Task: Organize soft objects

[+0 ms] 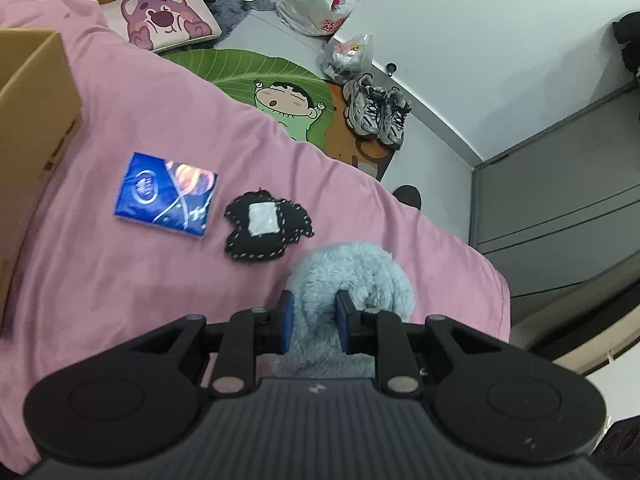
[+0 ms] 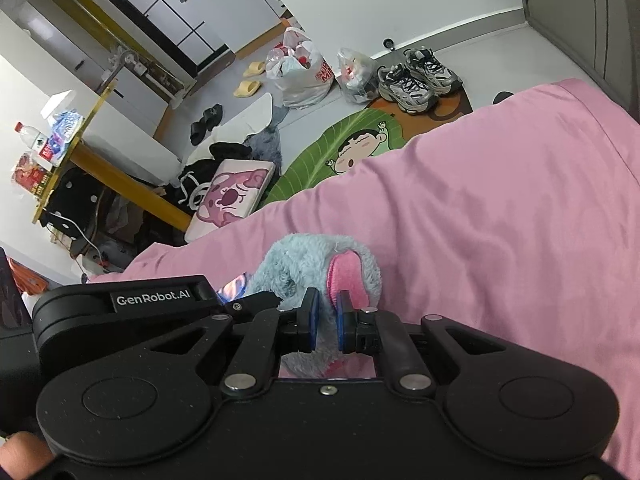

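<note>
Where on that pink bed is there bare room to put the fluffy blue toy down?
The pink blanket lies bare to the right of the blue plush toy, toward the bed's edge. It is crowded between the cardboard box, blue packet and black patch.

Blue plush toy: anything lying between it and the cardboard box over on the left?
Yes. Both jaws are shut on the blue plush toy; on the pink bedsheet toward the cardboard box lie a black fabric patch and a blue tissue pack.

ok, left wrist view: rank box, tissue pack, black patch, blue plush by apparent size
1. box, cut off by the frame edge
2. blue plush, nearest the camera and partly hidden, so unsure
3. tissue pack
4. black patch
</note>
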`<move>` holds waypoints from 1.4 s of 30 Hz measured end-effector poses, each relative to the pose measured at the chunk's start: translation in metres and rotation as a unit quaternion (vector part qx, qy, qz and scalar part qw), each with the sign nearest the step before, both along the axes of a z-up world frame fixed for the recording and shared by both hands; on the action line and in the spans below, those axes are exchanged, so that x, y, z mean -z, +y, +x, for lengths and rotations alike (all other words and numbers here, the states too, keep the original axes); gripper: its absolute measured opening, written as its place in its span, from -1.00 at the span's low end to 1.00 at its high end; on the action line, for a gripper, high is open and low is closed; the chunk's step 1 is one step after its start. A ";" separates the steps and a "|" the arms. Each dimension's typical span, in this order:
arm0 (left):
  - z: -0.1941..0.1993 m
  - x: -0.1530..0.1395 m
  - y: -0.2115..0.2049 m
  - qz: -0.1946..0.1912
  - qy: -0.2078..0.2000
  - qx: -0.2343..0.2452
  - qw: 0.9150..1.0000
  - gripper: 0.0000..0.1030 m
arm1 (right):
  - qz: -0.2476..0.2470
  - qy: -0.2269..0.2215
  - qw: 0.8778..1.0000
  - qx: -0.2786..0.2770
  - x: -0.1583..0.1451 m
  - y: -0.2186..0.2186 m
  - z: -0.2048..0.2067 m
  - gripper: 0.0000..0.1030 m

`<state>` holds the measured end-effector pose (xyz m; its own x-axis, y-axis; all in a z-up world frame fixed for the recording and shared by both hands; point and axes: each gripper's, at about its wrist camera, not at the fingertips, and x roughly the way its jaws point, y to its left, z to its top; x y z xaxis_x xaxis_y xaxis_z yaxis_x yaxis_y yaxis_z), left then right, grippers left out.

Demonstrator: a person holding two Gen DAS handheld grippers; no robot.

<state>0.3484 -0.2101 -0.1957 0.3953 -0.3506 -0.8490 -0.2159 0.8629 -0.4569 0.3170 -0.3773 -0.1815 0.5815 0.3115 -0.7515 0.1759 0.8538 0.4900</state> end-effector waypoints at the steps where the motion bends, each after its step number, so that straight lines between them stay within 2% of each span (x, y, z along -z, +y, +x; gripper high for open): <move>1: -0.004 -0.002 0.003 -0.001 -0.003 0.001 1.000 -0.59 | 0.002 -0.002 1.000 0.000 -0.002 0.001 -0.003 -0.82; 18: -0.053 -0.042 0.055 0.001 -0.046 -0.011 0.999 -0.64 | 0.011 -0.052 0.998 -0.019 -0.042 0.045 -0.029 -0.83; 25: -0.064 -0.057 0.076 -0.005 -0.065 -0.019 0.998 -0.64 | -0.002 -0.069 0.997 -0.030 -0.055 0.066 -0.034 -0.84; 34: -0.078 -0.072 0.117 -0.023 -0.084 -0.048 0.995 -0.64 | -0.006 -0.091 0.995 -0.047 -0.071 0.102 -0.040 -0.84; 42: -0.087 -0.084 0.160 -0.017 -0.095 -0.076 0.992 -0.64 | 0.003 -0.102 0.993 -0.063 -0.080 0.143 -0.042 -0.84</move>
